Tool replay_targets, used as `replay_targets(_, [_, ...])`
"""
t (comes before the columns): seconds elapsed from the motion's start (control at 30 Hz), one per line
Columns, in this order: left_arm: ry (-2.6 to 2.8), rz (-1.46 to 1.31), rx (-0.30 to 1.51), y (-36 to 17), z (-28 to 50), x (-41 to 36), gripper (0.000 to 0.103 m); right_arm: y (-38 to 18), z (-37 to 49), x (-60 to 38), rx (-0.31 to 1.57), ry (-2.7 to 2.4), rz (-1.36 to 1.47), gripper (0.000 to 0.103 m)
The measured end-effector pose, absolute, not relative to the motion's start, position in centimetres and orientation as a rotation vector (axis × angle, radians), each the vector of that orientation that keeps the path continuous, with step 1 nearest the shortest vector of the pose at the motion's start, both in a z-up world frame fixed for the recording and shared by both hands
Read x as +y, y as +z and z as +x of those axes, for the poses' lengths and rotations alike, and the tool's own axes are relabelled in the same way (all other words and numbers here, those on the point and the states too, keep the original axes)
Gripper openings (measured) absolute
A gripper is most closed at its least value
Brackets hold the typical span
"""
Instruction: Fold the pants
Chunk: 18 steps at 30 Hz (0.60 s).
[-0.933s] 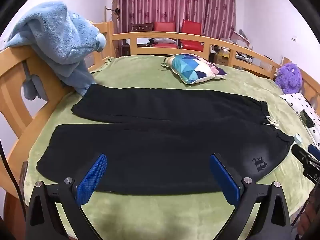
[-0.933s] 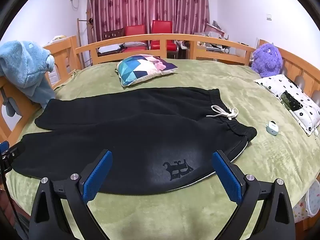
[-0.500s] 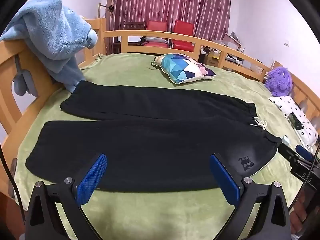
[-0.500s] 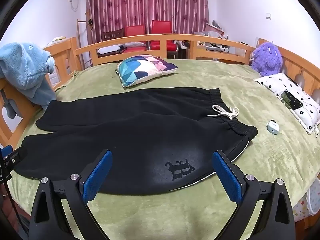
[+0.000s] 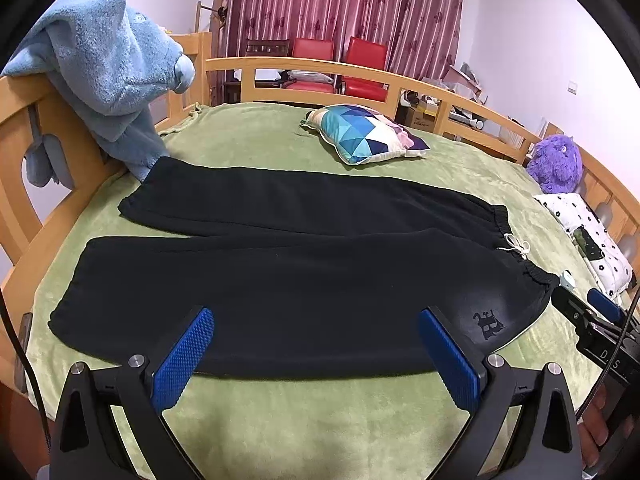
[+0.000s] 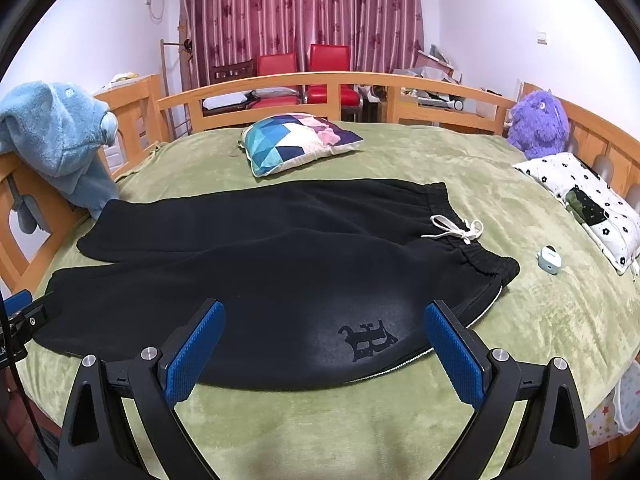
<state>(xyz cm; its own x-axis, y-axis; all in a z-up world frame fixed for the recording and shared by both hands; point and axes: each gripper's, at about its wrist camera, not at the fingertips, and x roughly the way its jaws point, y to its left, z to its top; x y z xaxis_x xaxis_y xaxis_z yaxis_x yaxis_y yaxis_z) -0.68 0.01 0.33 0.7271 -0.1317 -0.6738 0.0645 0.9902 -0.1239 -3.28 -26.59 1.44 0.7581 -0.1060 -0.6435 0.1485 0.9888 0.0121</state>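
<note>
Pants [image 5: 304, 280] flat on green bedspread [image 5: 320, 420]

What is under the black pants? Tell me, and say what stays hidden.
The black pants lie flat on the green blanket, which shows all around them. Whatever lies beneath the fabric itself is covered. On top, only the white drawstring at the waistband.

pants [image 6: 280, 264]: matt black fleece cloth. bed cover [image 6: 320, 432]: plush green. bed rail [image 6: 360, 80]: smooth varnished wood. tongs pads [image 6: 192, 352]: knurled blue rubber.

Both grippers [image 5: 316, 332] [image 6: 324, 326] agape, empty.
</note>
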Motion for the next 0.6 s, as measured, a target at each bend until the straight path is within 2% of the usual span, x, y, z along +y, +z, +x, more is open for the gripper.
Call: replay_targets(0.6, [-0.128, -0.104, 0.751, 0.4, -0.89, -0.15, 0.103, 1.56, -3.49, -26.32, 0.693, -0.133, 0.067, 0.098])
